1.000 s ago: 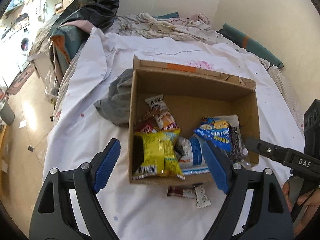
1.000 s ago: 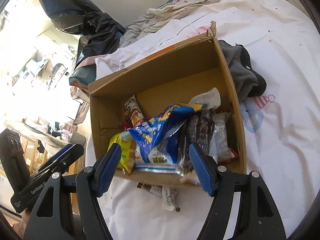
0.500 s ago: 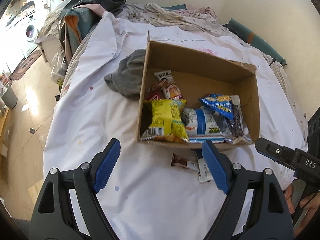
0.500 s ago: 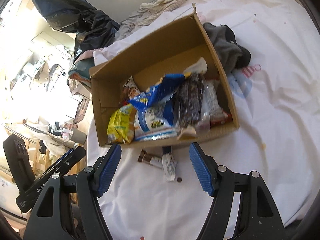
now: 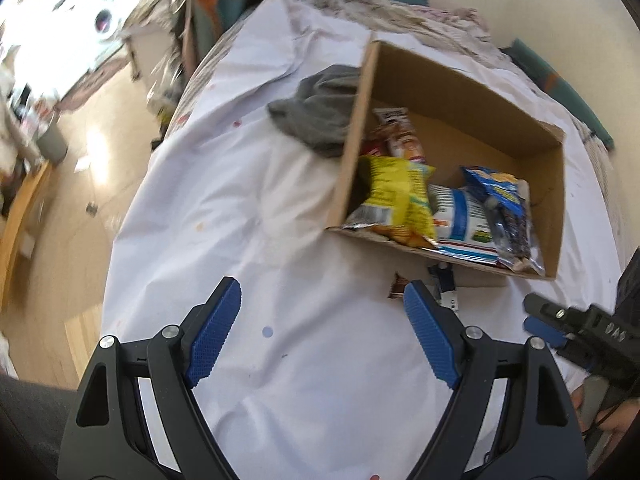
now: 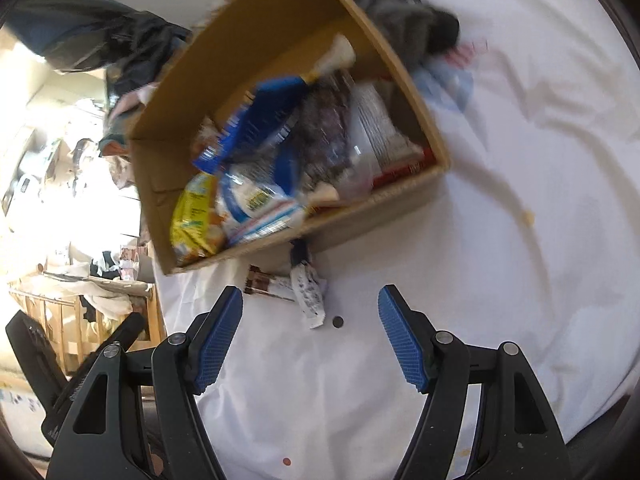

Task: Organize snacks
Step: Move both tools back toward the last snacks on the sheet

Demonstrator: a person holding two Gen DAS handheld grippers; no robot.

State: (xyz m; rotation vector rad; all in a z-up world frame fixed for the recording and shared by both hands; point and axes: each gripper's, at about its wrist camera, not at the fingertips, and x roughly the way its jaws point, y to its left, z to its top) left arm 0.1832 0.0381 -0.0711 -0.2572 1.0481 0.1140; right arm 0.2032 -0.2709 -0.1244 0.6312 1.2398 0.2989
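A cardboard box [image 5: 460, 92] [image 6: 400, 68] sits on a white sheet and holds several snack packets, among them a yellow bag [image 5: 394, 196] [image 6: 194, 216] and a blue bag [image 5: 498, 188] [image 6: 260, 120]. A brown bar [image 6: 264, 285] [image 5: 398, 286] and a white packet [image 6: 307, 296] [image 5: 448, 294] lie on the sheet just in front of the box. My left gripper [image 5: 322, 324] is open and empty, above the sheet short of the box. My right gripper [image 6: 311, 322] is open and empty, just behind the loose packets; it also shows in the left wrist view [image 5: 540, 320].
A grey cloth [image 5: 320, 116] [image 6: 404, 20] lies against the box's far side. A small coin-like disc [image 6: 338, 321] lies by the white packet. The sheet's edge [image 5: 132, 208] drops to a wooden floor on the left. Bedding and a black bag [image 6: 100, 36] lie behind.
Both grippers have drawn back and away from the box, which now looks smaller and farther. The loose bar and packet have come into open view. Both stayed open.
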